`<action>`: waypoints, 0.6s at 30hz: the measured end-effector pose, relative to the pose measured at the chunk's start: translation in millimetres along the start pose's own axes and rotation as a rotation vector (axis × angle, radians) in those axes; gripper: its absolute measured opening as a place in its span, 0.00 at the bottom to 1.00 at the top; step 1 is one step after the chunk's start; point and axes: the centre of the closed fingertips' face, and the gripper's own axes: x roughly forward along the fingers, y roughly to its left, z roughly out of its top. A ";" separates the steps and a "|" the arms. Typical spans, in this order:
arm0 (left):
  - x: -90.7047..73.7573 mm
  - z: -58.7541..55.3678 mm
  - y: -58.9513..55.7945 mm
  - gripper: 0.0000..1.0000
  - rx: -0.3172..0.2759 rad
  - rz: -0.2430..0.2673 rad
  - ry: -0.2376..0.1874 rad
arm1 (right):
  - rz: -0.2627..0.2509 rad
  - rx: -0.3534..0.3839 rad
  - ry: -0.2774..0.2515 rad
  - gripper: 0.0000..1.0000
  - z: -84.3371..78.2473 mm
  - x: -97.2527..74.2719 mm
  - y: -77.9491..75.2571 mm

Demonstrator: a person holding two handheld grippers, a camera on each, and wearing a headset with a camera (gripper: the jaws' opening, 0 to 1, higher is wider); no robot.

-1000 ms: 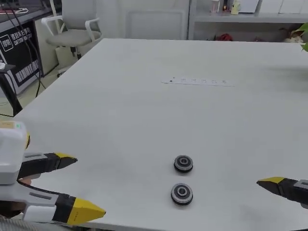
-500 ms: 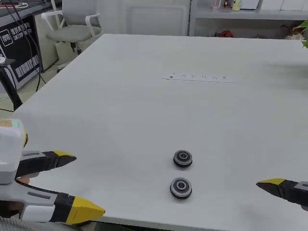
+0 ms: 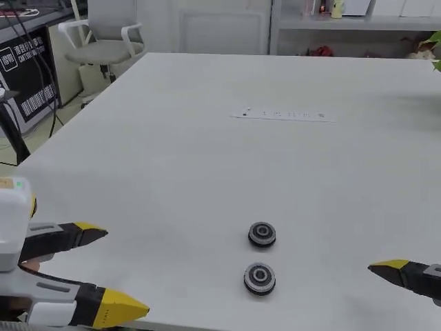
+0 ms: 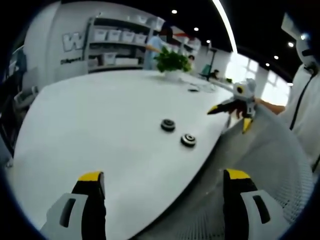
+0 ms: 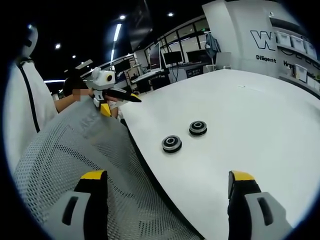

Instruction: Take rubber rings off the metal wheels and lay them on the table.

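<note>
Where the wheels are: the far wheel (image 3: 262,234) and the near wheel (image 3: 260,278), both metal, lie flat near the front edge of the desk (image 3: 207,152), close together but not touching.
Rubber rings: a black rubber ring (image 3: 251,236) sits around each wheel, not on the desk.
Left tongs: the left tongs (image 3: 114,270) hang at the front left edge, jaws spread wide with nothing between them, well apart from the wheels.
Right tongs: the right tongs (image 5: 167,176) are spread wide too and hold nothing. In the head view one yellow tip pokes in at the lower right.
In the way: bare desk top lies between each tongs and the wheels.
Other things: a thin white strip (image 3: 284,116) with small dark marks lies flat farther back on the desk. White mesh (image 5: 75,150) bulges below the desk edge in both gripper views.
Desk: big, pale grey, smooth.
Room: an office chair (image 3: 103,41) and a black sign (image 3: 24,76) with a barcode stand at the back left. Shelves (image 3: 351,24) line the back, and a green plant (image 4: 172,59) is at the desk's far side.
</note>
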 end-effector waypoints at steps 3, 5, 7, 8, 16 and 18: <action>1.6 1.2 4.0 1.00 -0.001 0.003 0.005 | 0.002 0.000 0.005 0.96 1.6 2.3 -3.7; 2.8 1.6 4.8 1.00 0.001 0.002 0.006 | 0.002 -0.015 0.009 0.98 1.2 3.5 -4.2; 3.8 -3.0 2.6 1.00 0.001 -0.013 0.026 | 0.022 0.001 0.027 0.95 -2.3 5.0 -0.2; 3.8 -3.1 2.8 1.00 -0.006 -0.014 0.025 | 0.021 0.005 0.018 0.95 -1.3 4.8 -0.7; 2.9 -0.9 4.4 1.00 -0.005 -0.005 0.011 | 0.016 0.004 0.011 0.96 0.4 4.7 0.2; 2.8 -1.7 4.0 1.00 -0.003 -0.004 0.017 | 0.014 0.008 0.010 0.96 0.0 4.5 0.0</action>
